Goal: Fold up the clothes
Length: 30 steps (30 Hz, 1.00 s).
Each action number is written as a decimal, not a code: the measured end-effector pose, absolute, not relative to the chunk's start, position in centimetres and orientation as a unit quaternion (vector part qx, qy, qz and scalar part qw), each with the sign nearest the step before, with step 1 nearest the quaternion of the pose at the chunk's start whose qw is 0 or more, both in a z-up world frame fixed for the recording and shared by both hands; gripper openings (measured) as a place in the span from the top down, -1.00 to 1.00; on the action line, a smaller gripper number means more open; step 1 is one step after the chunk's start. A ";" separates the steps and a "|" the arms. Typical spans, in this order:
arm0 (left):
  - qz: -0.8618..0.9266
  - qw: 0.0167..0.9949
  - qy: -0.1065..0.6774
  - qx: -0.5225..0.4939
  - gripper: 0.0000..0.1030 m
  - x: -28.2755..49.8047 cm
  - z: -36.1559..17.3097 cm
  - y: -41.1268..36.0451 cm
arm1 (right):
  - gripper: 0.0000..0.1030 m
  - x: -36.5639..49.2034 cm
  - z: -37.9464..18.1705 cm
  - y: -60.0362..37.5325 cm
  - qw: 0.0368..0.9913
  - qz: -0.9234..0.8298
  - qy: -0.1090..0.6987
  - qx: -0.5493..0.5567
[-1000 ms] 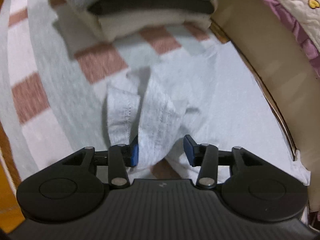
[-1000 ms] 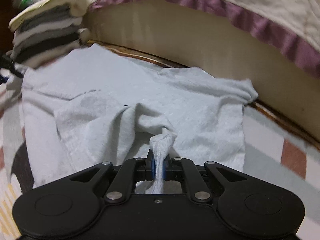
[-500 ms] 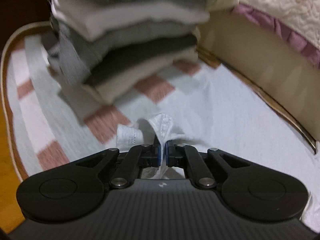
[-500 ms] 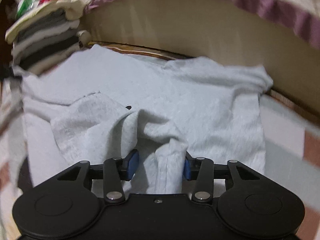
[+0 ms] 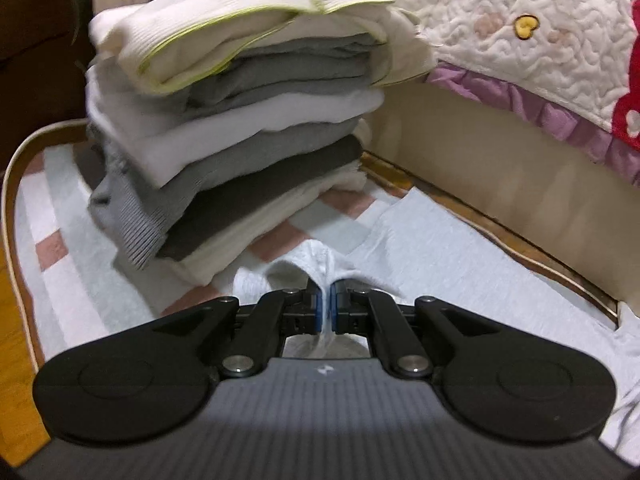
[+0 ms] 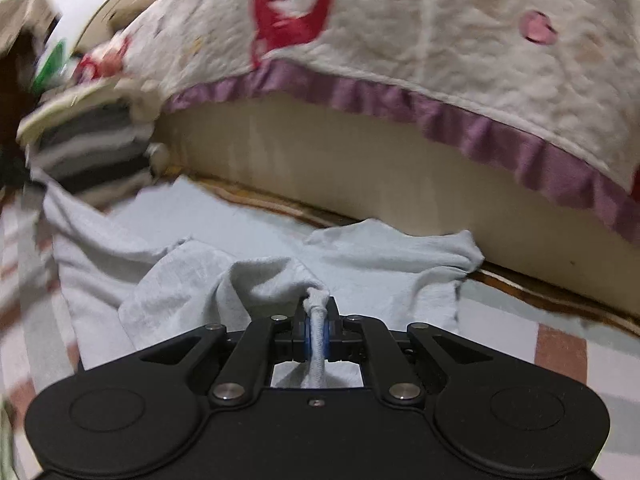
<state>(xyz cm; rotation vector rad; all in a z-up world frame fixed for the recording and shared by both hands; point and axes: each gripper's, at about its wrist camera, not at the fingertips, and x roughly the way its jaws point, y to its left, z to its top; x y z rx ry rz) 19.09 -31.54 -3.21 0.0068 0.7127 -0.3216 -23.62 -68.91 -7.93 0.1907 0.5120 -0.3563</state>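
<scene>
- The pale grey cotton garment (image 6: 224, 236) lies spread on a checked pink, grey and white rug (image 5: 60, 216), along the rug's far edge beside a cream bed base (image 6: 340, 160).
- The left tongs (image 5: 327, 312) are clamped on a thin fold of the garment's hem, near a tall stack of folded white, grey and dark clothes (image 5: 240, 120) at the rug's far left corner.
- The right tongs (image 6: 317, 334) are clamped on a rolled bunch of the same garment.
- A quilted white bedspread with a purple frill (image 6: 440, 80) overhangs the bed base.
- The picture is blurred, so which edge each grip holds is uncertain; probably the near hem.
- To fold well: lift both grips evenly, keep the cloth taut between them, and lay it away from the stack.
</scene>
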 end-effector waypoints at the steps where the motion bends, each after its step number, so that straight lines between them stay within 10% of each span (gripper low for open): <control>1: -0.166 0.924 0.345 0.000 0.94 19.5 -2.9 -32.2 | 0.88 -23.6 -7.7 -69.4 0.948 -0.179 0.246 0.090; 11: -0.198 0.938 0.278 0.053 0.85 26.3 0.9 -44.7 | 0.88 -21.7 -8.5 -75.4 0.937 -0.220 0.250 0.107; 13: -0.189 0.932 0.305 0.055 0.08 27.9 -0.5 -47.0 | 0.80 -20.4 -9.6 -76.7 0.926 -0.237 0.277 0.096; 14: -0.177 0.929 0.320 0.059 0.04 28.3 -1.3 -47.7 | 0.66 -19.8 -10.6 -77.6 0.914 -0.256 0.299 0.098; 21: -0.146 0.899 0.409 -0.054 -0.04 23.2 -7.4 -41.3 | 0.21 -22.0 -11.3 -78.6 0.874 -0.304 0.336 0.177; 30: -0.130 0.813 0.529 -0.204 -0.04 20.4 -13.1 -34.4 | 0.17 -28.2 -9.4 -68.2 0.871 -0.186 0.394 0.226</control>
